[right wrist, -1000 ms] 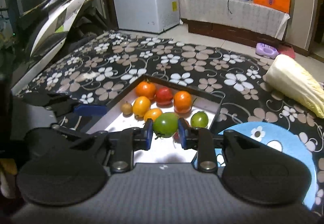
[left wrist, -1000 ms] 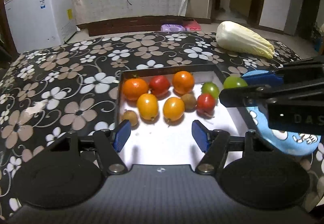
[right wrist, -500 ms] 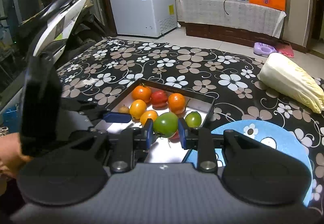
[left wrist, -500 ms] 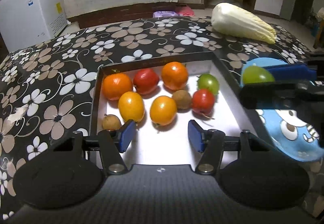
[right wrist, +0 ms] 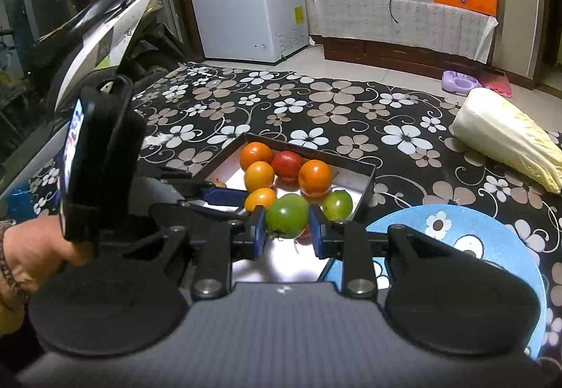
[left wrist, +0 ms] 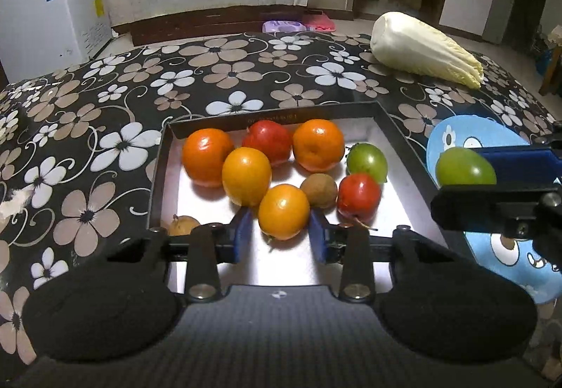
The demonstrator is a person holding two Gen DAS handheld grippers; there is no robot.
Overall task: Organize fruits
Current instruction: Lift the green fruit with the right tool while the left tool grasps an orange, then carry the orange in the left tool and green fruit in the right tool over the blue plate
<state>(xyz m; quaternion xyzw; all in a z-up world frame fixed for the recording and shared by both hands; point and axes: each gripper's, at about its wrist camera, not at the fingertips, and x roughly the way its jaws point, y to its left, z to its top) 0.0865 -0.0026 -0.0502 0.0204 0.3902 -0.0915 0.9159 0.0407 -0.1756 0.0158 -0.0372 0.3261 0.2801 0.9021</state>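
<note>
Left wrist view. Left gripper (left wrist: pixel 281 236) low over the near end of the shallow black-rimmed tray with a white floor (left wrist: pixel 395 131). Jaws closing around the near round yellow-orange fruit (left wrist: pixel 283 211); blue pads sit just beside its flanks at 9 and 3 o'clock, and contact cannot be told. From that fruit: a second yellow-orange fruit (left wrist: pixel 247 175) at 11 o'clock, a small brown round fruit (left wrist: pixel 319 190) at 1 o'clock, a red tomato (left wrist: pixel 359 195) at 3 o'clock, a small tan fruit (left wrist: pixel 183 225) at 9 o'clock, partly hidden behind the left finger. Back row, left to right: orange fruit (left wrist: pixel 207 161), red fruit (left wrist: pixel 267 141), orange citrus (left wrist: pixel 318 144). A green tomato lying in the tray (left wrist: pixel 367 161) is at 12 o'clock from the red tomato. At the frame's 3 o'clock, the right gripper (left wrist: pixel 491 177) seen side-on, clamped on a held green tomato (left wrist: pixel 465 166), above the round blue cartoon-print plate (left wrist: pixel 467 131).

Right wrist view. Right gripper (right wrist: pixel 287 232) is closed on the held green tomato (right wrist: pixel 287 216), pads pressing both sides, fruit off the surface, over the tray's near corner. Blue plate (right wrist: pixel 474 230) at 4 o'clock from it, on the black floral tablecloth (right wrist: pixel 333 107). Left gripper's blue finger (right wrist: pixel 224 194) reaches into the tray at 9 o'clock. A hand (right wrist: pixel 31 247) holds that tool at the frame's left edge. Pale napa cabbage (right wrist: pixel 509 138) lies at 2 o'clock, well apart.
</note>
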